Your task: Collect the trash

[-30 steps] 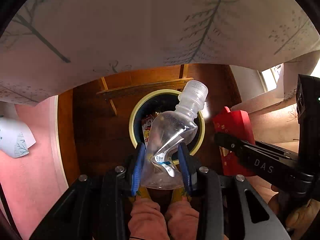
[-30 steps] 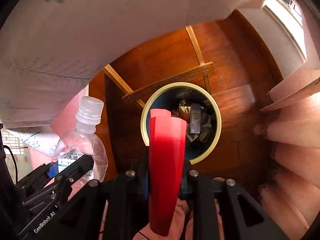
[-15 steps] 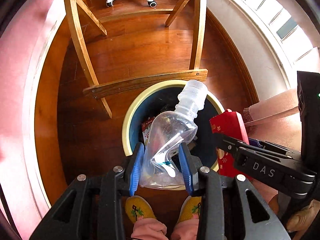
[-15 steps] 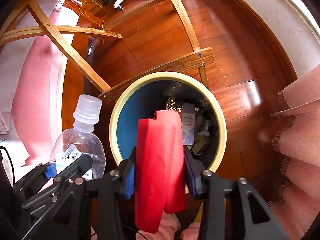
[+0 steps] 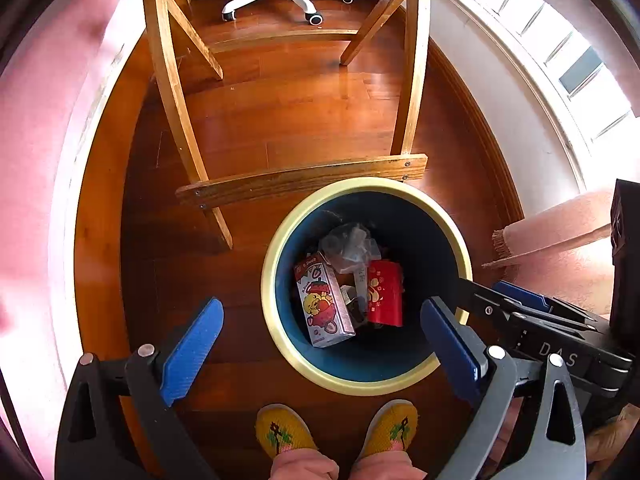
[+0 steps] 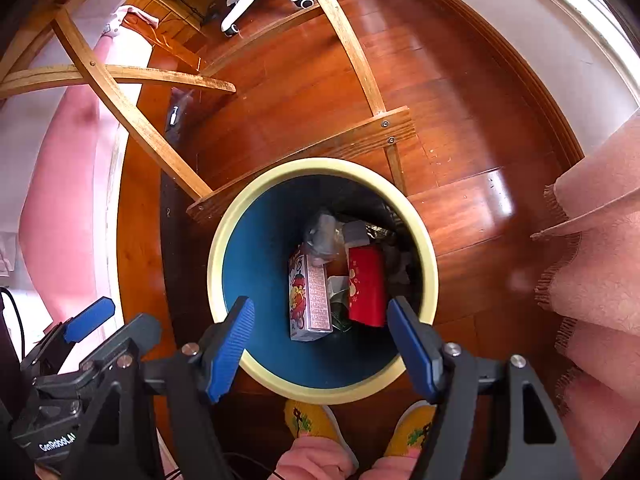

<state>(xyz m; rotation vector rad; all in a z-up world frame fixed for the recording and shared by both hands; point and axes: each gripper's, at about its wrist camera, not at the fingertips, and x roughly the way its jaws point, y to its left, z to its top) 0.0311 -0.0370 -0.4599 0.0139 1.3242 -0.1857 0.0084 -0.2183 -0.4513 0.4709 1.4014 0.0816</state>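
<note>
Now | left claw (image 5: 320, 340) apart, right claw (image 6: 322, 336) apart | bin (image 5: 280, 248) beside wooden crossbar (image 5: 300, 184); bottle (image 5: 348, 246), red packet (image 5: 386, 294) inside

The bin (image 5: 448, 232) has a pale cream-yellow rim and a deep blue inside wall. In it lie a pink-and-white carton (image 5: 326, 304) printed with a yellow cartoon duck and red fruit, a red packet (image 5: 385, 294) with small pale flower marks, and a clear crumpled bottle (image 5: 348, 246). The fingers (image 6: 230, 350) of both grippers carry bright blue ribbed pads on black frames. The floor (image 5: 288, 120) is glossy reddish-brown wood. The slippers (image 5: 284, 432) are yellow with a dark tree motif.
</note>
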